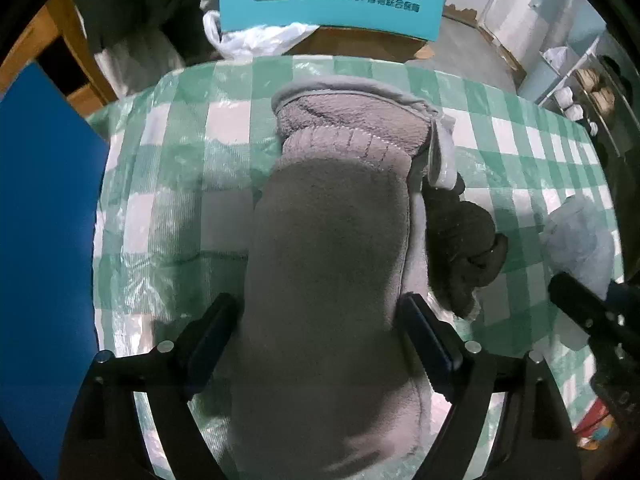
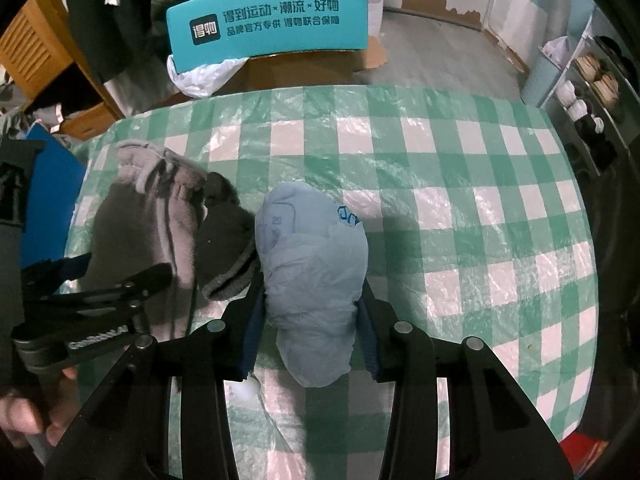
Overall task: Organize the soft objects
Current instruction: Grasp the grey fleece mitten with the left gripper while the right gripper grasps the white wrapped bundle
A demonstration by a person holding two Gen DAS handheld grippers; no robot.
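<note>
Checked tablecloth [image 2: 440, 184]: 1 grey glove [image 1: 332, 248], 1 dark sock [image 2: 228, 240], 1 blue bundle [image 2: 316, 280].

Two close wrist views facing forward over the shared checkered table [image 1: 168, 184] toward the teal box [image 2: 268, 24].

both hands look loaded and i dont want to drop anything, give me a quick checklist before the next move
1. Left gripper closed on the grey fleece mitten: ok, a finger presses each side.
2. Right gripper closed on the pale blue wrapped bundle: ok, pinched between both fingers.
3. Dark knit glove free of the mitten: cannot tell, it lies touching the mitten's right edge.
4. The two grippers apart: ok, a gap shows between them, though small.
5. Checkered table cover open to the right for a set-down: ok.
6. Where the items should go: cannot tell, no bin is evident.
</note>
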